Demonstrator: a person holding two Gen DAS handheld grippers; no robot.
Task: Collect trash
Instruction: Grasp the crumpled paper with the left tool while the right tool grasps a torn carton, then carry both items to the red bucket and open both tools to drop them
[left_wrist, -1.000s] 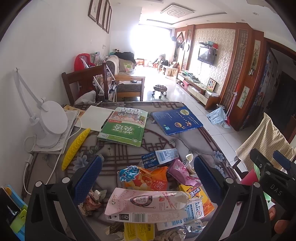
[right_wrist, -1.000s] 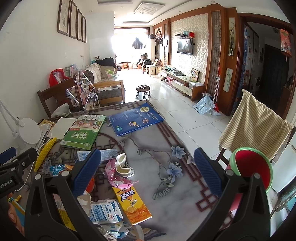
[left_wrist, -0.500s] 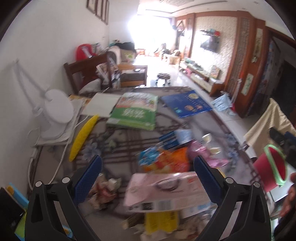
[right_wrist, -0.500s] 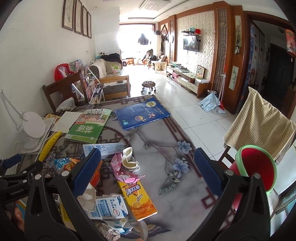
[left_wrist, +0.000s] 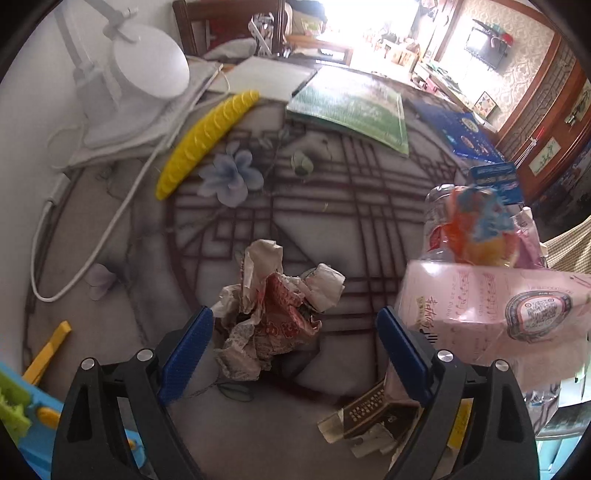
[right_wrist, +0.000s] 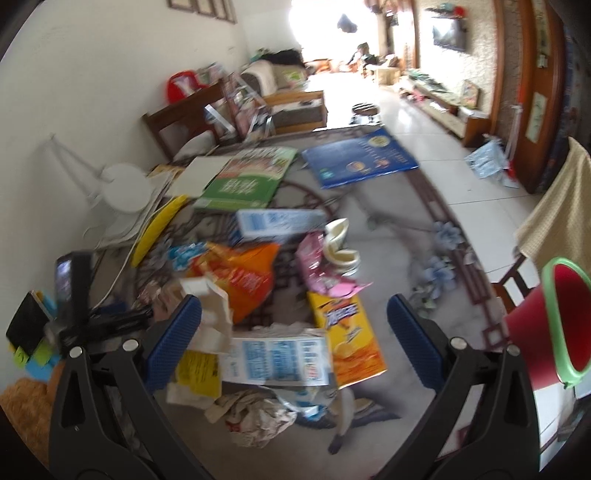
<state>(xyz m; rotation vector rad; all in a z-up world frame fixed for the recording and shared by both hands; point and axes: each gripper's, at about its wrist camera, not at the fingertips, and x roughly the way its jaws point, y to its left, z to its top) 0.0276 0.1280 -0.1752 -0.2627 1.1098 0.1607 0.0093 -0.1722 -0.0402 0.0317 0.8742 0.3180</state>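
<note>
My left gripper (left_wrist: 293, 349) is open, low over the table, with a crumpled red and white paper wrapper (left_wrist: 275, 314) lying between its fingers. A pink milk carton (left_wrist: 491, 317) and an orange snack bag (left_wrist: 476, 229) lie to its right. My right gripper (right_wrist: 293, 338) is open above a blue and white carton (right_wrist: 277, 360), a yellow tea carton (right_wrist: 345, 341), an orange bag (right_wrist: 243, 280) and a pink wrapper (right_wrist: 319, 264). A red bin with a green rim (right_wrist: 550, 325) stands off the table's right edge. The left gripper's body (right_wrist: 74, 314) shows at the left.
A white desk lamp (left_wrist: 144, 74) with its cable, a yellow ridged strip (left_wrist: 201, 138), a green book (left_wrist: 351, 110) and a blue book (left_wrist: 458, 133) lie further back. A chair with a checked cloth (right_wrist: 561, 206) stands beside the table's right side.
My left gripper has dropped down and swung left until the crumpled wrapper lies between its fingers. My right gripper has tilted down toward the pile of cartons.
</note>
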